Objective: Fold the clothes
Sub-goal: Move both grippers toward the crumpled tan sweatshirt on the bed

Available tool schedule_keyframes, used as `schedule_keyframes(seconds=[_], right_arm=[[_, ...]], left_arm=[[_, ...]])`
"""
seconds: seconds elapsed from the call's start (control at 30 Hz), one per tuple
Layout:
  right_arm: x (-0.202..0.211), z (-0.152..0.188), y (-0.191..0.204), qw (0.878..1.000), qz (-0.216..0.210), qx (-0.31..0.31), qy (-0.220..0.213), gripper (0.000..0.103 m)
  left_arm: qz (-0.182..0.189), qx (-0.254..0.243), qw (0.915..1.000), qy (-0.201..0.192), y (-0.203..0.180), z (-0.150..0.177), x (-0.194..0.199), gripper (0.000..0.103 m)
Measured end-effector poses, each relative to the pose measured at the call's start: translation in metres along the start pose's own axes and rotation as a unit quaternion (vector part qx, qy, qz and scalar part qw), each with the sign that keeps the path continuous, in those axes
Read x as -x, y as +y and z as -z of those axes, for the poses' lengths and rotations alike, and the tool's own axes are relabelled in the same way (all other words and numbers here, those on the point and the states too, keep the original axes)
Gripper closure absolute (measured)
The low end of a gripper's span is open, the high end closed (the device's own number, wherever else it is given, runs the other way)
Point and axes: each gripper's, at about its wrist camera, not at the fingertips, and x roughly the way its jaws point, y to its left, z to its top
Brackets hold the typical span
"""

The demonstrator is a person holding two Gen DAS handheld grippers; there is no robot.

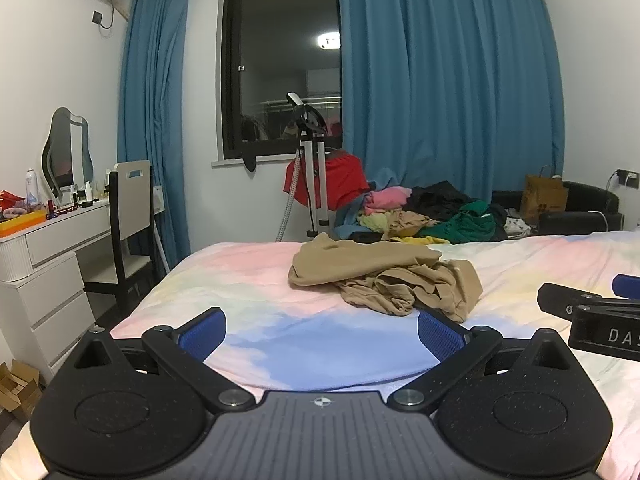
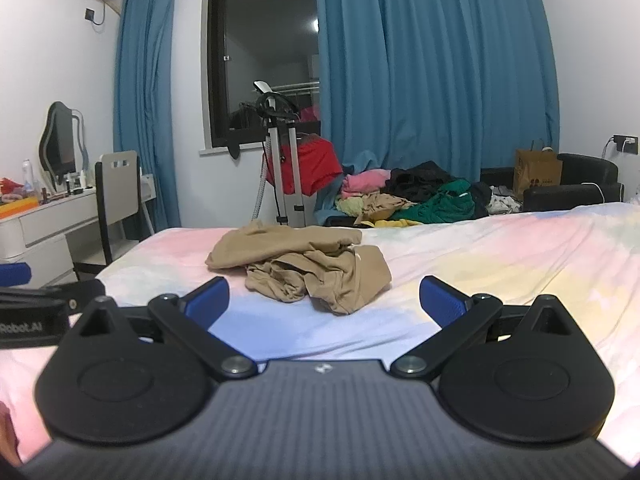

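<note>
My left gripper (image 1: 322,330) hangs released over the bed (image 1: 248,280), jaws spread wide and empty. My right gripper (image 2: 324,304) is spread the same, holding nothing. The crumpled tan garment (image 1: 384,276) lies on the pastel bedcover at about 1 o'clock from my left gripper and 12 o'clock from my right, apart from both. A heap of clothes (image 2: 416,196) sits beyond the bed's far edge.

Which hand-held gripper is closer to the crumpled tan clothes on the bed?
Left, narrowly. The left hand-held gripper has its right pad almost at the tan clothes; the right hand-held gripper sits slightly farther back.
</note>
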Motion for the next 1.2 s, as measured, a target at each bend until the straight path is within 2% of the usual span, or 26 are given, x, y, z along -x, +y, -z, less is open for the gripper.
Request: schedule_keyframes(seconds=[0.3, 0.57, 0.8, 0.97, 1.2], right_arm=[[-0.001, 0.002, 0.002, 1.000, 0.009, 0.007, -0.010, 0.000], [0.003, 0.002, 0.004, 1.000, 0.017, 0.010, -0.019, 0.000], [0.011, -0.006, 0.008, 0.999, 0.003, 0.004, -0.035, 0.000], [0.011, -0.023, 0.018, 0.999, -0.004, -0.032, -0.037, 0.000], [0.013, -0.066, 0.038, 0.993, -0.022, -0.104, -0.054, 0.000]], left_arm=[[-0.014, -0.020, 0.9996, -0.016, -0.014, 0.004, 0.001, 0.000], [-0.017, -0.017, 0.9995, -0.020, -0.003, 0.004, 0.006, 0.000], [-0.022, -0.022, 0.9989, -0.036, -0.002, 0.002, 0.011, 0.000], [-0.023, -0.020, 0.9981, -0.053, 0.004, -0.002, 0.017, 0.000], [-0.079, -0.009, 0.9948, -0.064, 0.034, -0.010, 0.015, 0.000]])
